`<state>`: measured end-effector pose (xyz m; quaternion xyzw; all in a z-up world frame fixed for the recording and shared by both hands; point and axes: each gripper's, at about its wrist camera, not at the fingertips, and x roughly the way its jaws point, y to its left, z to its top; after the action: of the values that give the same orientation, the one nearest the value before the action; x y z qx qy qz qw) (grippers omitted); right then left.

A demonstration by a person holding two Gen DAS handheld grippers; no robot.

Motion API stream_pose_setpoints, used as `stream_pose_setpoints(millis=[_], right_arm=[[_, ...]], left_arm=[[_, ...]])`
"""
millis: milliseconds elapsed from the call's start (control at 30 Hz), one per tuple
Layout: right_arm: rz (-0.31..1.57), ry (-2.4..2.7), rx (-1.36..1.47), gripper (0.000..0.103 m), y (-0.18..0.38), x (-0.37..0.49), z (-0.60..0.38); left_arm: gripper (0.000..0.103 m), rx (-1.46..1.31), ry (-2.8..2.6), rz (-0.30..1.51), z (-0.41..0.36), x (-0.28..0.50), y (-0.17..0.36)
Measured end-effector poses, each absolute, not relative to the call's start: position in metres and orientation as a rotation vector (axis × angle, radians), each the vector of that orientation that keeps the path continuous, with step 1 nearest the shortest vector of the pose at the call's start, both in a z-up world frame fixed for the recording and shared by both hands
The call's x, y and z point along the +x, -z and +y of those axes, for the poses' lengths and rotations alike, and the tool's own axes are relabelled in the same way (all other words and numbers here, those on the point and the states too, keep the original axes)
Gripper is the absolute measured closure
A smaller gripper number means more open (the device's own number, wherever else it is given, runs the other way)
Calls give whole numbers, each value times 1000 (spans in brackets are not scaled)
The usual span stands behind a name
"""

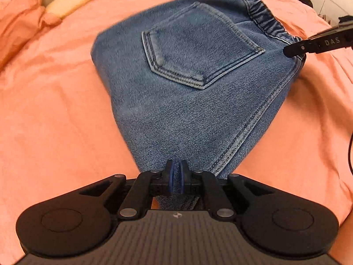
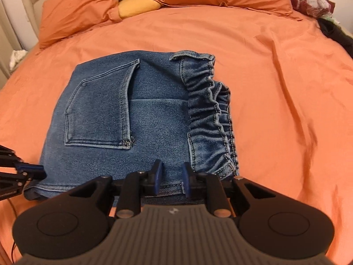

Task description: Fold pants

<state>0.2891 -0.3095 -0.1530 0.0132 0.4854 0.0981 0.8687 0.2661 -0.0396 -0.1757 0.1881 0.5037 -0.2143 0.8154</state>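
1. Orange bedding covers the bed [image 2: 275, 70], with orange pillows [image 2: 77, 11] and a yellow cushion [image 2: 139, 5] at the far end; the jeans [image 2: 141, 114] lie near you in the middle of it, already folded into a compact bundle with the back pocket [image 2: 99, 110] on top.
2. Your left gripper [image 1: 176, 177] has its jaws pressed together on the denim at the near left corner of the bundle.
3. Your right gripper [image 2: 171, 180] has its jaws a little apart, with the near edge of the jeans between them; I cannot tell if they touch the cloth.
4. Both grippers are at the same near edge. The elastic waistband [image 2: 211, 119] runs away from you along the right side, so the right gripper is the nearer one to it, and I judge any next fold would go forward, away from you.
5. The layers under the top face are hidden, so the legs are not visible. The left view is blurred at its edges. Dark things at the far right of the bed I cannot identify.
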Motion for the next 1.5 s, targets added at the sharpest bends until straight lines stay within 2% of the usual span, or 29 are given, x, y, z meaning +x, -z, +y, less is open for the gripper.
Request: stream_pose_setpoints(millis=[67,133,167,200,267,333,367,467,600,867,1233,1433,1500], right_arm=[[1005,-199,24,86,145,287,-307],[988,-199,76,72,135,282,-313],[976,-199,125,62,130,278,-318],[962,-189,167,52,126,274,-325],[949,-172,236,44,123,268,-339],[952,-139,301,44,126,266,-356],[962,-120,338,40,130,266,-365],[1004,-103,476,32,150,269,-389],[1050,-112,615,31,182,271,-401],[1026,-175,851,18,227,287,-409],[981,-268,871,21,246,298,-414],[965,-260,842,27,242,292,-411],[965,-252,816,32,234,289,-408]], left_arm=[[90,401,447,1049,-36,258,165],[71,345,444,1013,-26,254,152],[51,313,434,983,-19,252,145],[37,278,418,948,-12,251,137],[35,196,397,925,4,256,126],[30,85,373,947,17,269,121],[26,30,363,955,25,276,122],[26,-85,344,997,40,296,131],[22,-135,332,1026,44,314,149],[19,-172,341,1068,46,341,175],[15,-264,396,1073,43,358,203],[40,-272,412,1066,41,355,199],[61,-256,420,1049,39,350,191]])
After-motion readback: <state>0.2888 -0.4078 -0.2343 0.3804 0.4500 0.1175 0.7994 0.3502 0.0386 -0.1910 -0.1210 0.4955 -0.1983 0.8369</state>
